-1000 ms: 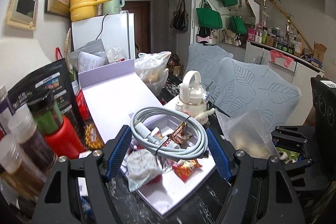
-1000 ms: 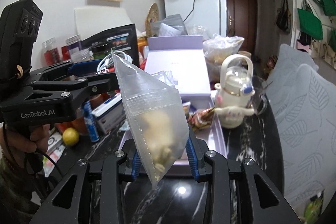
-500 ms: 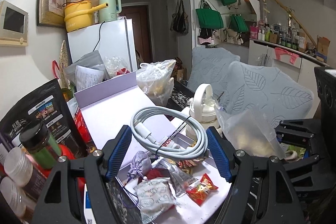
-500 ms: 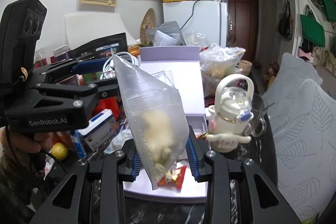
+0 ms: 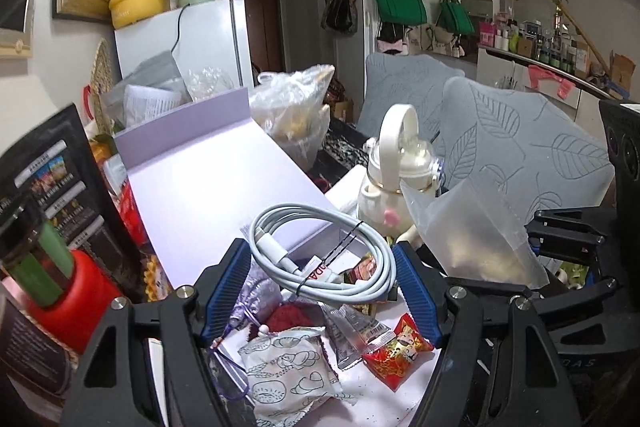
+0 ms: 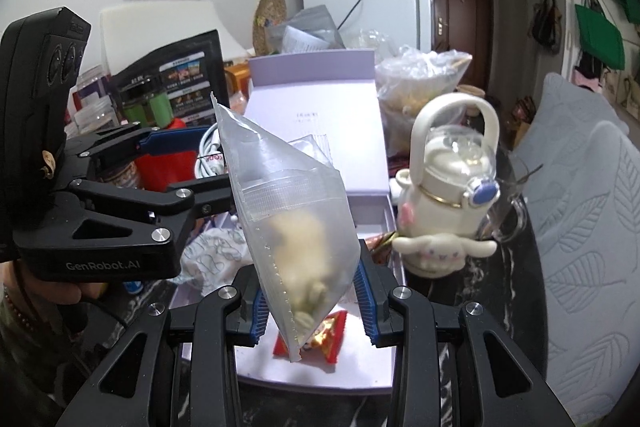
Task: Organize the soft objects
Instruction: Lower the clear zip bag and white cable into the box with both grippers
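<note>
My left gripper is shut on a coiled grey-white cable, held above the open lilac box. My right gripper is shut on a clear zip bag with a pale soft toy inside; the bag also shows at the right of the left wrist view. In the box's tray lie a white printed pouch, a red snack packet, a clear sachet and a purple drawstring pouch. The left gripper shows in the right wrist view, left of the bag.
A white cartoon-dog kettle bottle stands right of the box. A red jar with a green lid, a black bag and other jars crowd the left. A plastic bag of food sits behind the box. Grey leaf-pattern cushions are at the right.
Both grippers have risen and drawn back from the box, still holding the cable and the zip bag. More of the tray's contents now shows below the left gripper.
</note>
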`<control>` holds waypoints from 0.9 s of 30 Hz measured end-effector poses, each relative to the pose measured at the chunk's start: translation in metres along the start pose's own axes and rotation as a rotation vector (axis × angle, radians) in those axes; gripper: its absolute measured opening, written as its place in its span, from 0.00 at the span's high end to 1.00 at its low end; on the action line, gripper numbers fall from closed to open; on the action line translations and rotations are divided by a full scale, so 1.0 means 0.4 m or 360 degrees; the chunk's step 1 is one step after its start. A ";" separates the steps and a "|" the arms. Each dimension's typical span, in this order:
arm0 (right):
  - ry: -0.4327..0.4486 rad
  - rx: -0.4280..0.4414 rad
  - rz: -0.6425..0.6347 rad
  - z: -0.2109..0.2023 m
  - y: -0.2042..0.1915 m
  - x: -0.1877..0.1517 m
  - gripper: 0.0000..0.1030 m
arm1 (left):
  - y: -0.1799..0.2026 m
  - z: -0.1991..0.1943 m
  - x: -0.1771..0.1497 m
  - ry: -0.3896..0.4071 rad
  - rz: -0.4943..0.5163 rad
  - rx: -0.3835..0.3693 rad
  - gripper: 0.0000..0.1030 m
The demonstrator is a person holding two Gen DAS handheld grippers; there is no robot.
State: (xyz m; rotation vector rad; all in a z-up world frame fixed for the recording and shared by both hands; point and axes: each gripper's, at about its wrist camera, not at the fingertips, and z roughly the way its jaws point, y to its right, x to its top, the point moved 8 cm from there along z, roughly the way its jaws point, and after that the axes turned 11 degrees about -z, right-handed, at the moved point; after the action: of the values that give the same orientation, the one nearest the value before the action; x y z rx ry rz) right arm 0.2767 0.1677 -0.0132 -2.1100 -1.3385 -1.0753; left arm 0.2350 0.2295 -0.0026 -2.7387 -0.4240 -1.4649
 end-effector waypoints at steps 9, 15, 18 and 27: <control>-0.0107 0.0002 0.0055 0.046 0.018 -0.066 0.65 | 0.023 0.061 -0.050 -0.0091 0.0042 0.0008 0.29; -0.0156 -0.0032 0.0098 0.058 0.040 -0.101 0.65 | 0.049 0.097 -0.081 -0.0154 0.0042 -0.0027 0.29; -0.0168 -0.0063 0.0087 0.059 0.047 -0.112 0.65 | 0.050 0.107 -0.092 -0.0171 0.0028 -0.0036 0.29; -0.0218 -0.0113 0.0062 0.092 0.050 -0.135 0.65 | 0.038 0.144 -0.127 -0.0245 0.0024 0.0022 0.29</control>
State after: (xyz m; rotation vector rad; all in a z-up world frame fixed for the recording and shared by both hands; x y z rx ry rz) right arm 0.2959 0.1535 -0.0772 -2.2885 -1.3330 -0.9920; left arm 0.2587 0.2108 -0.0747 -2.8476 -0.4133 -1.2473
